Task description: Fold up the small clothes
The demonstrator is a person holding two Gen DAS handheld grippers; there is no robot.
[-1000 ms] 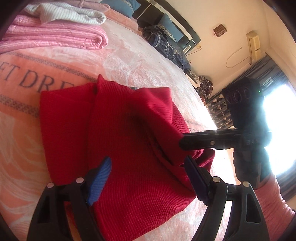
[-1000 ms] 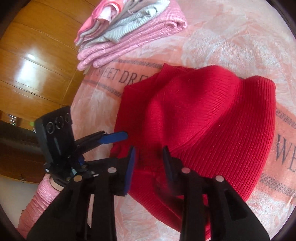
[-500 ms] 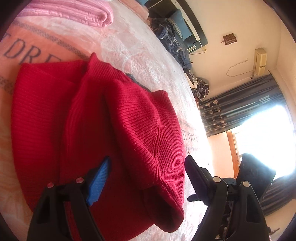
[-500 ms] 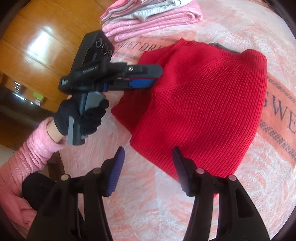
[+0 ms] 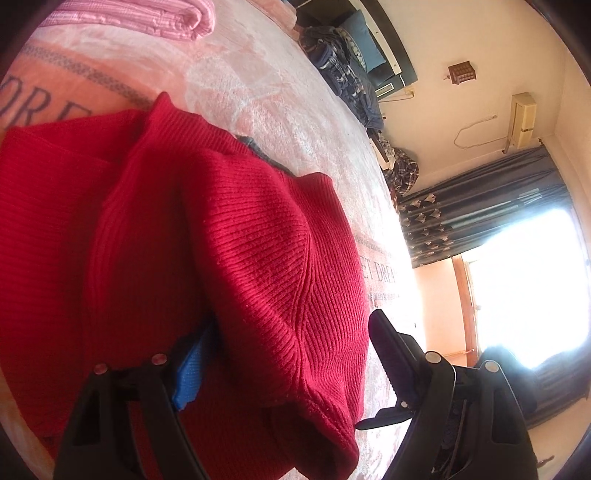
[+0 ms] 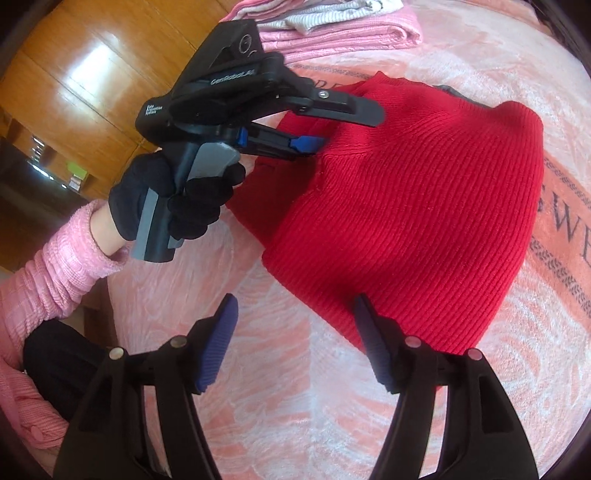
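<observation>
Since the garment decides everything here, the lines run from it down to the smallest piece.

Bedspread: the pink bedspread (image 6: 295, 398) fills both views; its bare patch takes the lower middle of the right wrist view.

Sweater: the red sweater (image 6: 406, 206) lies partly folded on the bedspread, centre and right in the right wrist view, centre and left in the left wrist view (image 5: 155, 258). Its long axis runs from lower centre to upper right in the right wrist view.

Folded pile: the pink folded clothes (image 6: 343, 33) sit at the top edge, well apart from the sweater.

Left gripper: the left gripper (image 5: 284, 369) is spread wide and straddles a raised fold, its blue pad under the cloth at lower left. In the right wrist view it (image 6: 332, 125) enters from the upper left, one finger above the knit and one below; not clamped.

Right gripper: the right gripper (image 6: 295, 343) gapes wide at the lower centre, holding nothing, just short of the sweater's near hem.

Nearer hand: the left, already in the cloth; the sweater lies ahead and to the right of the right gripper.

Change: a second ago the right gripper was nearly closed on the hem; it has since let go and backed away, while the left has pushed in from the sweater's edge.

Judgement: likely the next fold turns on the left closing.
</observation>
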